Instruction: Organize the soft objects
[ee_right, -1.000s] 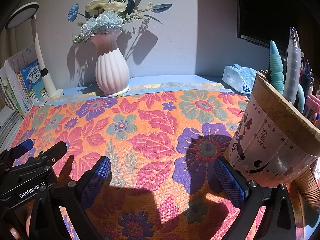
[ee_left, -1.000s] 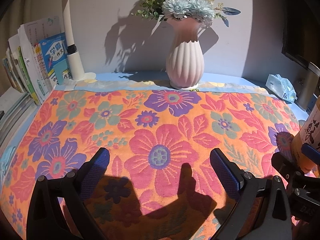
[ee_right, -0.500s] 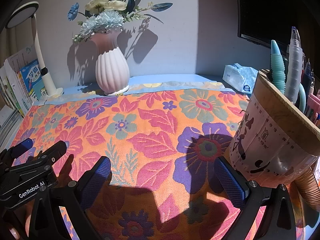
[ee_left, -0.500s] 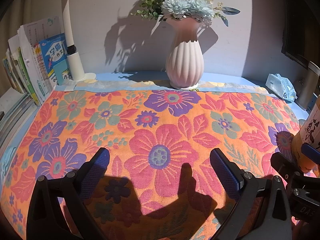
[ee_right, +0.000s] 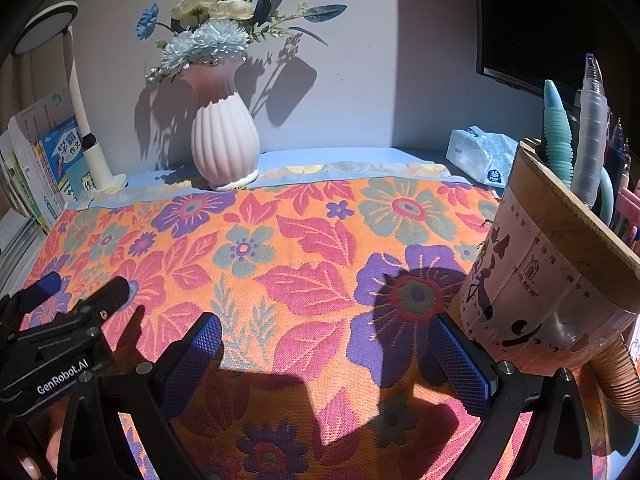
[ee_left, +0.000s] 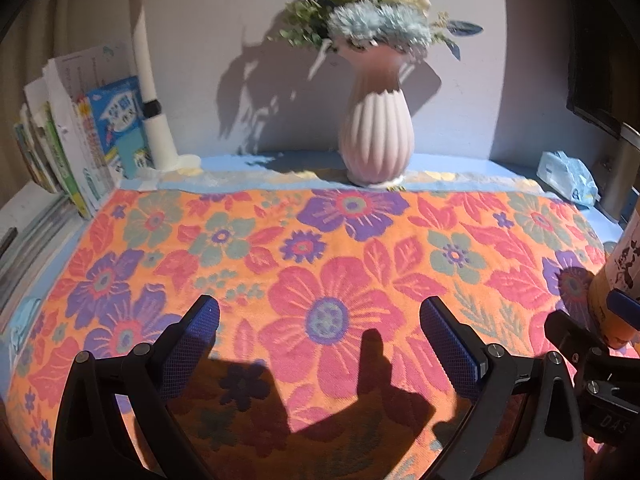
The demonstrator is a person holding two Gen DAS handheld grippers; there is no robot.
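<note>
An orange towel with pink, purple and green flowers (ee_left: 328, 264) lies spread flat over the desk; it also shows in the right wrist view (ee_right: 312, 264). My left gripper (ee_left: 320, 340) is open and empty, just above the towel's near part. My right gripper (ee_right: 324, 356) is open and empty, low over the towel's near right part. Its blue right pad (ee_right: 460, 364) is close to the pen holder. The left gripper's body shows at the lower left of the right wrist view (ee_right: 52, 344).
A pink ribbed vase of flowers (ee_left: 376, 136) stands at the towel's far edge. Books (ee_left: 76, 140) and a white lamp (ee_left: 150, 92) stand at the far left. A tissue pack (ee_right: 480, 156) lies far right. A pen holder (ee_right: 552, 276) stands on the right.
Both grippers have shifted only slightly; the view sits a little closer to the vase. Both stay open and the towel has not moved.
</note>
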